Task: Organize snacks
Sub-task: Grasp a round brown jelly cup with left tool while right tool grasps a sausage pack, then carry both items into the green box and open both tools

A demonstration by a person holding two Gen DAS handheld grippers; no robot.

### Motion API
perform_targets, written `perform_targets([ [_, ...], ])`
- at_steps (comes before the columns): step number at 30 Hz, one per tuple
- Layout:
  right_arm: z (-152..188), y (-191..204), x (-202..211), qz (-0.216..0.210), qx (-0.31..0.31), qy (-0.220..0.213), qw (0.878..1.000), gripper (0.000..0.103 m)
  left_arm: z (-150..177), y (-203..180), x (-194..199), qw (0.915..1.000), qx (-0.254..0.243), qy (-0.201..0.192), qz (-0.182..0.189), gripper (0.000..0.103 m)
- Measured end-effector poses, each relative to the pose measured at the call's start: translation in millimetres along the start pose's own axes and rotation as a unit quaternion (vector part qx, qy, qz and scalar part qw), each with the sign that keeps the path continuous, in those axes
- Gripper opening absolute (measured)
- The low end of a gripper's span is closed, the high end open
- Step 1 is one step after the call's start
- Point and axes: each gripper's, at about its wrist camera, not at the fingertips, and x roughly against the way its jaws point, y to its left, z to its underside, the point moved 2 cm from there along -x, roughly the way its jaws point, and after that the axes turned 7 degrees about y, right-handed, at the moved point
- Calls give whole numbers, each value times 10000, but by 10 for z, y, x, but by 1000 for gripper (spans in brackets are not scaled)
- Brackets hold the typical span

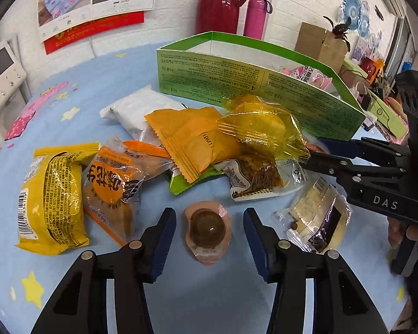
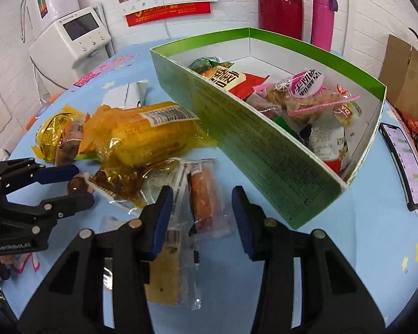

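Blue table (image 1: 103,83) bears snack packets (image 1: 186,136), green box (image 2: 264,150).

I see loose snack packets (image 1: 186,144) heaped mid-tabletop just beside the open green box (image 2: 264,150), itself part-filled with more packets (image 2: 306,94).

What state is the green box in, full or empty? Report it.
Partly full. The right wrist view looks into the open-topped green box: snack packets are piled at one end, while bare white floor shows at the other.
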Motion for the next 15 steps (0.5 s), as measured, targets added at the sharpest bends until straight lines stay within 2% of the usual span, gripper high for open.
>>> perform_targets([
  [1, -6, -1, -34, 6, -21, 71, 10000, 46, -1, -6, -3, 10000, -41, -13, -32, 51],
  [3, 0, -4, -25, 5, -48, 69, 10000, 38, 11, -33, -3, 9998, -144, -43, -162, 48],
  [4, 5, -13, -18, 100, -69, 54, 9999, 23, 13, -58, -8, 9994, -216, -60, -281, 40],
  [5, 22, -28, -6, 90, -106, 58, 9999, 23, 18, -80, -1, 9992, -278, -87, -257, 33],
  [10, 167, -30, 220, -154, -259, -183, 9994, 23, 83, -160, 107, 9994, -219, -120, -218, 31],
  [15, 199, 7, 591, -300, -291, -665, 9969, 23, 95, -280, 482, 9983, -319, -475, -75, 31],
])
